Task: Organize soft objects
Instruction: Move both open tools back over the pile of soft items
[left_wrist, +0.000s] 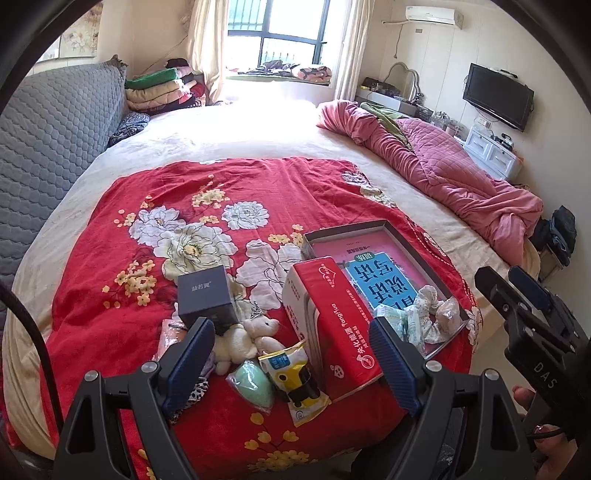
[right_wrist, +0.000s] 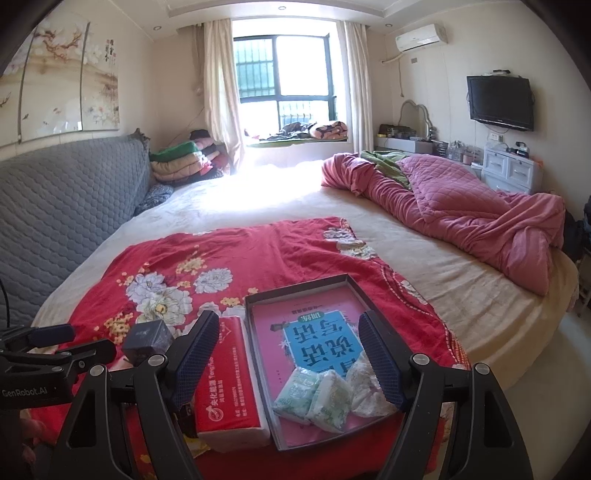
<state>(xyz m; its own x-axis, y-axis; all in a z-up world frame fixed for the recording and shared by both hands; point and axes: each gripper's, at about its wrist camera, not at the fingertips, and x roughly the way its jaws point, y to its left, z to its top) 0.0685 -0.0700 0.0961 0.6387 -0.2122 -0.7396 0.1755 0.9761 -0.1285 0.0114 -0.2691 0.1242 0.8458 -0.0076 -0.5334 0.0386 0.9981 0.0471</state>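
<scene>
Left gripper (left_wrist: 291, 365) spread, empty, above plush bear (left_wrist: 245, 339) and tissue pack (left_wrist: 332, 325). Right gripper (right_wrist: 286, 354) spread, empty, over tray (right_wrist: 258, 306). Red blanket (left_wrist: 184, 184) beyond lies bare.

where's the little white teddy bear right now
In the left wrist view, the white teddy bear lies on the red blanket, just in front of the dark box and left of the red tissue pack.

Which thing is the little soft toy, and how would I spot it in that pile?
On the red flowered blanket, look left of the tall red tissue pack, just before the dark square box. The cream plush bear lies there, the only furry thing among wrapped packets.
</scene>
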